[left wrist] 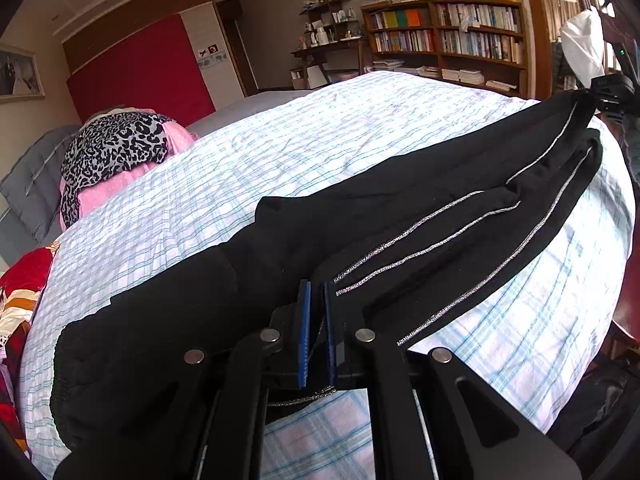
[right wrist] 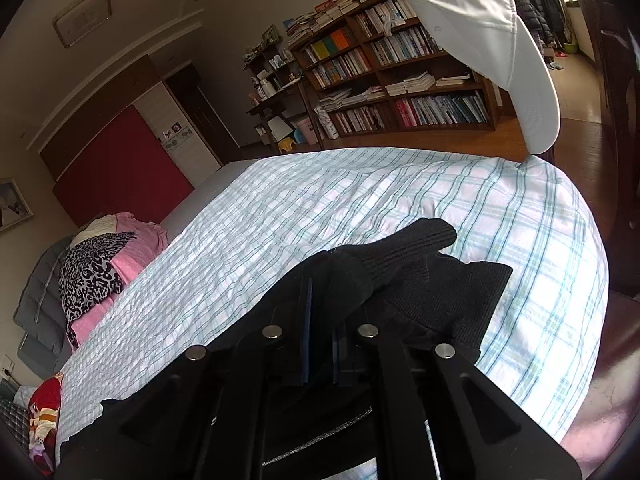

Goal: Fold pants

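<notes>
Black pants [left wrist: 360, 220] with silver side stripes lie stretched across a bed with a white and blue checked sheet [left wrist: 280, 152]. My left gripper [left wrist: 317, 292] is shut on a fold of the pants near the hip, its blue pads pinching the cloth. In the left wrist view my right gripper [left wrist: 608, 92] shows at the far end of the legs, gripping them. In the right wrist view my right gripper [right wrist: 320, 292] is shut on the black ribbed cuffs [right wrist: 420, 256], which bunch over the fingers above the sheet [right wrist: 320, 200].
A pile of pink and leopard-print bedding [left wrist: 116, 152] lies at the head of the bed. A wooden bookshelf [left wrist: 444, 36] stands beyond the bed. A white cap [right wrist: 488, 28] hangs at upper right. Red and patterned cloth [left wrist: 20, 292] lies at the left edge.
</notes>
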Available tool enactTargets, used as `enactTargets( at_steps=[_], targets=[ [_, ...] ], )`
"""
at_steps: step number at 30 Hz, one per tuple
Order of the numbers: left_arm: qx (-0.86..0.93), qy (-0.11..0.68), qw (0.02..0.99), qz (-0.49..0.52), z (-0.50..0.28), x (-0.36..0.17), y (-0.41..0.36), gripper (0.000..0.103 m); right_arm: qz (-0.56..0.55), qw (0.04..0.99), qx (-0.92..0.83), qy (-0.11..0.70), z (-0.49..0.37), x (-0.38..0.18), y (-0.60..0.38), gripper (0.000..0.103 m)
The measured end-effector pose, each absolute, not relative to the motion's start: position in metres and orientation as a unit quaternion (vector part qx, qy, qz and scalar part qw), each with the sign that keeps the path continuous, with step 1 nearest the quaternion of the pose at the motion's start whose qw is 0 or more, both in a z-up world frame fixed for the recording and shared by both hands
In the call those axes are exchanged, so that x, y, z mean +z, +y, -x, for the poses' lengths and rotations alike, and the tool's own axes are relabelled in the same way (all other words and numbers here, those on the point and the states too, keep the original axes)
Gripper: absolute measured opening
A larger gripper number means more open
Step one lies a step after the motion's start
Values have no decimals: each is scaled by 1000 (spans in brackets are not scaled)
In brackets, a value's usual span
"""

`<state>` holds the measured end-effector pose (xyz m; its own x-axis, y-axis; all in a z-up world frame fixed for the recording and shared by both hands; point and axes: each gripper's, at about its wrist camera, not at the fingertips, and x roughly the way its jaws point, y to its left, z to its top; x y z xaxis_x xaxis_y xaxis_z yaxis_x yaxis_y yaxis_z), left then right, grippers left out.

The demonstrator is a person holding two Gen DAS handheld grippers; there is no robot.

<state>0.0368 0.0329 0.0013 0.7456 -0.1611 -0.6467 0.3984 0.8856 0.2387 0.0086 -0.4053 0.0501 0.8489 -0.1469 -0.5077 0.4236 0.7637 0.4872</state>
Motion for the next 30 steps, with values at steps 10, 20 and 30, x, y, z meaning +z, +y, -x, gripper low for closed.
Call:
enactTargets(
  at_steps=[10, 20, 30],
  targets=[
    [-175, 341, 901, -203, -28, -23, 31, 6, -304, 894, -189, 270, -9, -6, -418, 7],
    [-209, 342, 892, -210, -17, -22, 35, 6, -371, 882, -150, 248, 5, -18, -439, 46],
    [-225, 338, 892, -199, -20, -5, 40, 6, -302, 916, -163, 206, 3, 16, -438, 25]
  ],
)
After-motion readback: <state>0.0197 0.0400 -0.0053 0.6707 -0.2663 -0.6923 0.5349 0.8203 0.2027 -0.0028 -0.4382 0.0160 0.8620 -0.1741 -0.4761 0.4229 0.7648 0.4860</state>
